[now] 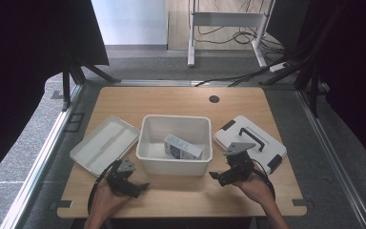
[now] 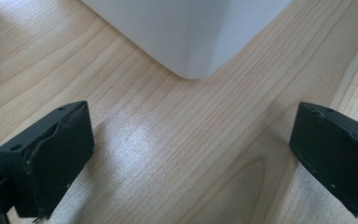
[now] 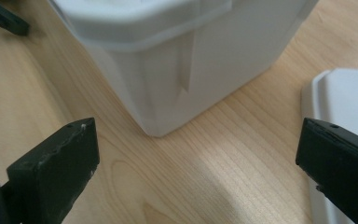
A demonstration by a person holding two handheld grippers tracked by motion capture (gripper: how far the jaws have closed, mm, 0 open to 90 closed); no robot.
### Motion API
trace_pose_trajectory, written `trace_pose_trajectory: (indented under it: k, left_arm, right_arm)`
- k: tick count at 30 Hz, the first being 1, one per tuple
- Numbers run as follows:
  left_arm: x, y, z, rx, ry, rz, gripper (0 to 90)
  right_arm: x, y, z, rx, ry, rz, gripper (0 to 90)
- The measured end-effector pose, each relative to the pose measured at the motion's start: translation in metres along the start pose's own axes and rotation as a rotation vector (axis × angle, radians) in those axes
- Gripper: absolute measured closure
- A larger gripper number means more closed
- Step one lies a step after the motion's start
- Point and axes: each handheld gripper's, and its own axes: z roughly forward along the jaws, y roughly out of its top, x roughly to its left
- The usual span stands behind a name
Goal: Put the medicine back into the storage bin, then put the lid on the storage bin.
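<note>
Two claws, my left claw [image 1: 132,183] and right claw [image 1: 220,177], gaped wide and empty, the white tub [image 1: 175,164] just ahead between them.

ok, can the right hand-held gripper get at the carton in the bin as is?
Probably yes: the bin is open-topped, its lid lies aside, and the carton lies exposed. The right hand-held gripper, jaws open, must clear the front wall first.

We see a light wooden counter [image 1: 181,100] with a small round hole [image 1: 214,99] near its far edge. Beyond it, grey carpet [image 1: 147,64] carries a white metal frame [image 1: 226,21] and loose black cables [image 1: 248,36]. Dark curtains [image 1: 24,43] hang on both sides.
</note>
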Motion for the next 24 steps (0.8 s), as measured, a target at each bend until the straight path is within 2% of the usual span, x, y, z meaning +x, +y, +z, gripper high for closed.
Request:
trace_pose_trajectory:
  k: [3, 6, 11, 16, 18, 24]
  left_arm:
    - [0.000, 0.000, 0.000, -0.001, 0.000, 0.000, 0.0]
    - [0.000, 0.000, 0.000, -0.001, 0.000, -0.001, 0.0]
    - [0.000, 0.000, 0.000, -0.001, 0.000, -0.001, 0.0]
    - [0.000, 0.000, 0.000, 0.000, -0.001, -0.001, 0.0]
    - [0.000, 0.000, 0.000, -0.001, -0.001, -0.002, 0.0]
    - [0.000, 0.002, 0.000, 0.010, 0.000, 0.004, 0.0]
  right_arm:
    - [0.000, -0.006, 0.005, -0.004, -0.010, 0.001, 0.0]
    - [0.000, -0.019, 0.018, -0.006, -0.005, 0.012, 0.0]
    - [-0.002, -0.031, 0.027, -0.010, 0.001, 0.023, 0.0]
    - [-0.004, -0.046, 0.038, 0.010, -0.005, 0.040, 0.0]
    - [-0.005, -0.050, 0.042, 0.028, -0.011, 0.037, 0.0]
    - [-0.004, -0.051, 0.043, 0.025, -0.025, 0.024, 0.0]
